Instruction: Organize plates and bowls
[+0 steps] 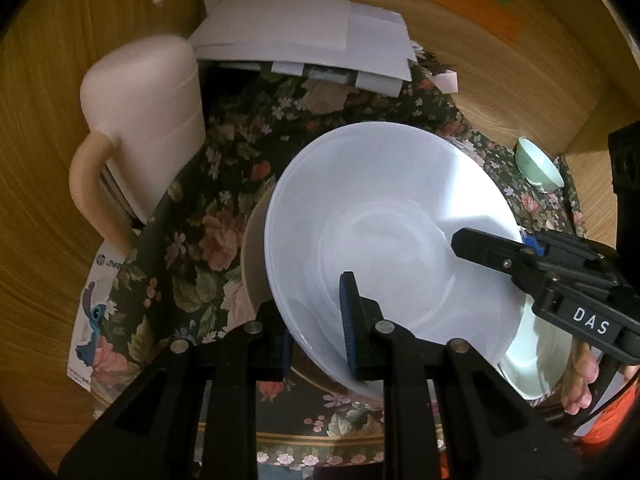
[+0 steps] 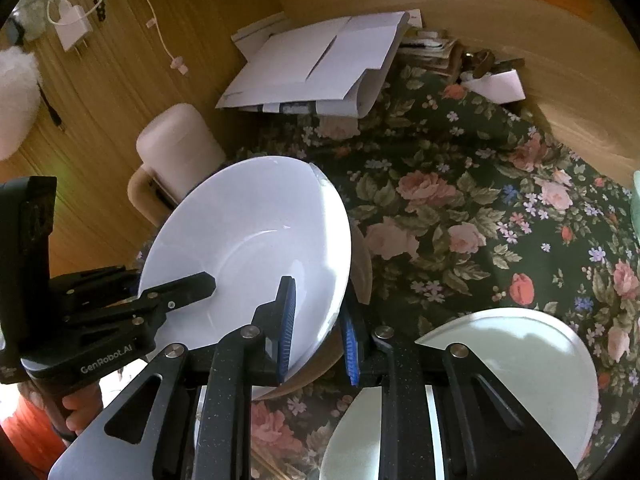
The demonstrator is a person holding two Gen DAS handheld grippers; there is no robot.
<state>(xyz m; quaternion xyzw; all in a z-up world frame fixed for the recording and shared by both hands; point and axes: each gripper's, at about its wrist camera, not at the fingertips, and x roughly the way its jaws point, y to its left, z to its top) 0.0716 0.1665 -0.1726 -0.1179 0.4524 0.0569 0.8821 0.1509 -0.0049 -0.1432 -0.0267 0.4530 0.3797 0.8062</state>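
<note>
I have both tools clamped on the same white bowl [image 1: 384,232], one on each side of its rim. In the left wrist view my left tool [image 1: 318,328] pinches the near edge, one blue pad inside the bowl and the other outside the wall, while the right tool [image 1: 516,248] reaches in from the right and grips the opposite rim. From the right wrist view the same holds: the right tool [image 2: 320,332] has its blue pads closed on the rim with the wall between them, and the left tool [image 2: 176,292] bites the far edge on the left. The bowl is tilted, and its underside sits against or just above a tan bowl [image 1: 256,256] beneath it; I cannot tell whether the two touch. Both stand over the table [image 2: 460,208], which is covered in a dark floral cloth. Just to the right lies a pale green plate [image 2: 520,360], partly hidden behind my right tool. A small green bowl [image 1: 540,168] sits farther off by the wooden wall. A pink lidded jug [image 1: 148,120] with a handle stands at the left, and a stack of white papers [image 1: 312,36] lies at the back.
</note>
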